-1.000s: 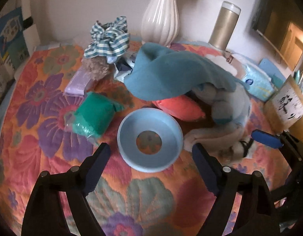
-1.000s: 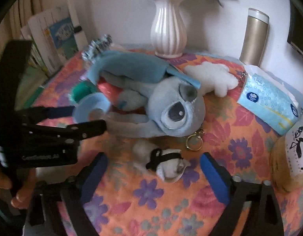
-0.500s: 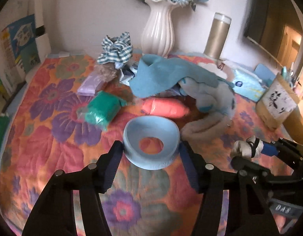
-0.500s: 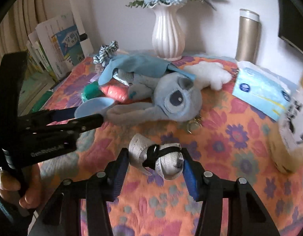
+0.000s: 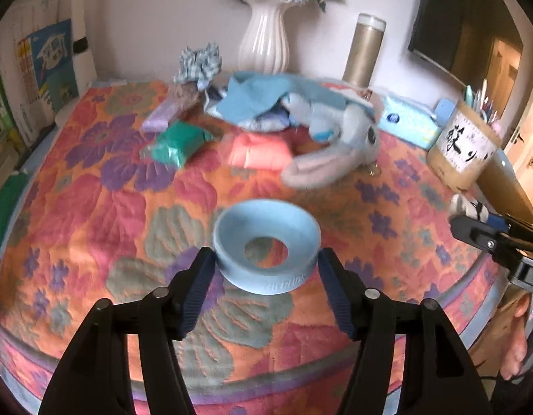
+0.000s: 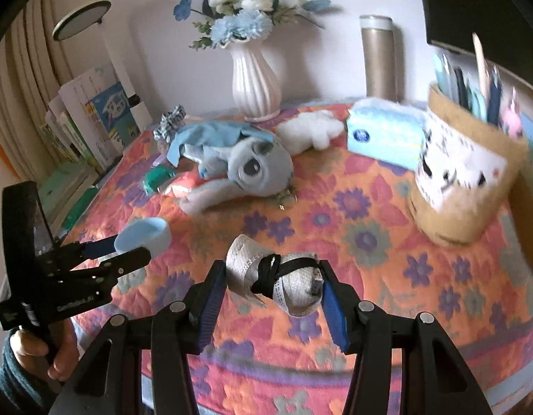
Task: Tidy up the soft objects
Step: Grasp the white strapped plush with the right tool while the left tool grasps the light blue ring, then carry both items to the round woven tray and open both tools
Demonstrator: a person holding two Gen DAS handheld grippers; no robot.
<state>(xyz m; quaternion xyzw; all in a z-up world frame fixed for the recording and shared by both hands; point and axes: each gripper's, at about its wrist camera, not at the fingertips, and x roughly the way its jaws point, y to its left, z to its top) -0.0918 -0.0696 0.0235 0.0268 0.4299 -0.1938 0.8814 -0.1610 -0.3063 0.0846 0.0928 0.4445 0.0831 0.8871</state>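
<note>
We see a round table under a floral quilted cloth (image 5: pixel 93 186), with the remaining soft objects heaped toward its far side. Largest in the heap is the grey-blue plush toy (image 6: pixel 245 169), lying on its side with its long axis running left to right across the table and its head toward the right hand. A blue cloth (image 5: pixel 266 98) drapes over its far end. Beside these lie a coral pouch (image 5: pixel 258 150), a green pouch (image 5: pixel 176 143) and a checked scrunchie (image 5: pixel 199 64) near the white vase (image 5: pixel 264 43). A tissue pack (image 6: pixel 384 135) and a pen holder (image 6: pixel 463 176) stand to the right.

The left gripper (image 5: pixel 266 263) is clamped on a light blue ring-shaped bowl (image 5: pixel 266 247), its pads pressed against opposite sides of the rim. We judge the bowl to be lifted clear of the cloth, near the table's front edge.

The right gripper (image 6: pixel 270 280) is closed on a rolled white cloth bundle tied with a black band (image 6: pixel 277 278), held above the front of the table.

Both held items lie well apart from the heap, which sits straight ahead of both grippers. Bowl and bundle are side by side, bowl to the left. If the bundle belongs in the bowl, the right gripper must travel leftward toward the bowl's opening, which faces up and toward the left camera.
</note>
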